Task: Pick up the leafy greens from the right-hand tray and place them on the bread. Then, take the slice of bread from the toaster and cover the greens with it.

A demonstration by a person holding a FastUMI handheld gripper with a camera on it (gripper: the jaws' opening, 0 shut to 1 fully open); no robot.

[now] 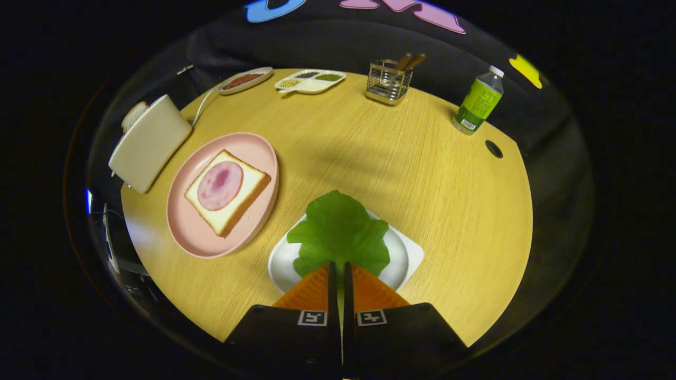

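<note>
The gripper [340,274] has its 2 fingers pressed nearly together, with the stem end of the flat green lettuce leaf [340,232] pinched in the thin gap between them, so they are clamped on the leaf. The leaf fans out just ahead of the fingertips and lies over the white rounded-square tray [409,253], which sits on the round light wooden table [396,169]; whether the leaf is lifted off the tray cannot be told.

Taking the white tray as landmark: just beside it on the left, nearly touching, is the round pink plate [182,232]. On the plate lies 1 square slice of bread [248,192] with a round pink slice of ham [219,184] on top. Beyond the plate, further left of the tray, the cream-coloured toaster [150,142] stands at the table's edge with 1 slice of toast [134,115] poking from its slot and a white cord [202,105] trailing behind.

Far beyond the tray, at the table's back edge, are an oval dish of reddish grains [244,80], a white 3-compartment dish of seeds [310,81] and a wire metal holder with wooden handles [389,82]. To the far right of the tray stands a green-labelled plastic bottle with a white cap [479,103], near a dark round hole in the tabletop [494,149]. Dark cloth walls close the booth behind the table.
</note>
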